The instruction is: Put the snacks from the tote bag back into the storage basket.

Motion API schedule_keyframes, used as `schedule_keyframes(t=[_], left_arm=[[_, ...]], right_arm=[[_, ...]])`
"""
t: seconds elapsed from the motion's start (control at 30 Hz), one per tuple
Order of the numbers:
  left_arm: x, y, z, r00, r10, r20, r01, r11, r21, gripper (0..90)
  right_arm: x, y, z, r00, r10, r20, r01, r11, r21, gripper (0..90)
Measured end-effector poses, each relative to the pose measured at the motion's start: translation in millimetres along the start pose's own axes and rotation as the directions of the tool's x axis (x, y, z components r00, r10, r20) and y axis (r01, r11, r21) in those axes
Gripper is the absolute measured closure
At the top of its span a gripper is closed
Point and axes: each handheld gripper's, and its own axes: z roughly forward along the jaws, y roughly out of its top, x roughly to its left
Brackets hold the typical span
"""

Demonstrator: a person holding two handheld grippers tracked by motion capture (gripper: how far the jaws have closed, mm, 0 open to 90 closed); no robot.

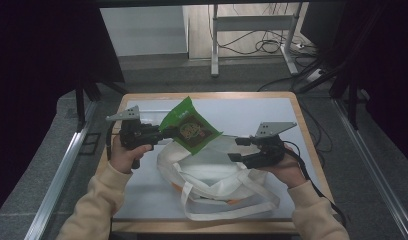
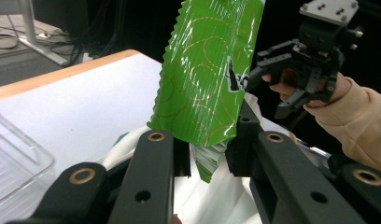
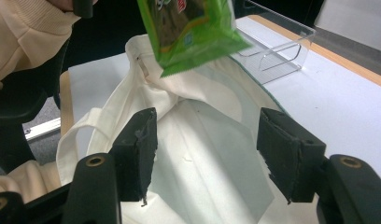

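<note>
A green snack packet point(image 1: 189, 125) hangs tilted in the air above the open mouth of a cream tote bag point(image 1: 212, 175) that lies on the white mat. My left gripper point(image 1: 167, 131) is shut on the packet's lower left edge. In the left gripper view the crimped end of the packet point(image 2: 207, 79) sits pinched in my left gripper point(image 2: 207, 154). My right gripper point(image 1: 237, 149) stands open just right of the bag's mouth, with nothing between its pads. In the right gripper view my right gripper point(image 3: 207, 144) points at the tote bag point(image 3: 198, 126), and the packet point(image 3: 188, 28) hangs above it.
A clear plastic container point(image 3: 277, 51) stands on the white mat point(image 1: 272, 110) behind the bag; its corner point(image 2: 16, 154) is at the lower left of the left gripper view. The bag's handles point(image 1: 232, 207) trail toward the table's near edge. Beyond the table are a desk frame and cables.
</note>
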Motion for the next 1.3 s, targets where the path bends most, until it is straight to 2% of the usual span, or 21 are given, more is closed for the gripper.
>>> schedule_keyframes(t=[0.37,0.63,0.97,1.3], left_arm=[[9.0,3.9,-15.5,0.9986,-0.004,-0.053,0.003,0.9999,-0.012,75.5],[14.8,8.3,-23.9,0.9962,0.006,-0.087,-0.007,1.0000,-0.007,75.5],[26.0,17.5,-32.9,0.9927,0.007,-0.120,-0.009,0.9999,-0.009,75.5],[33.9,17.5,-33.9,0.9894,0.004,-0.145,-0.004,1.0000,-0.001,75.4]], right_arm=[[7.2,-10.0,-5.6,0.9988,0.022,0.044,-0.022,1.000,-0.003,35.3],[8.0,-14.4,-8.8,0.9985,0.036,0.041,-0.036,0.999,-0.007,35.3],[12.3,-16.1,-8.7,0.9991,0.028,0.031,-0.028,1.000,-0.002,35.3],[14.1,-18.0,-8.3,0.9992,0.030,0.026,-0.030,1.000,0.006,34.8]])
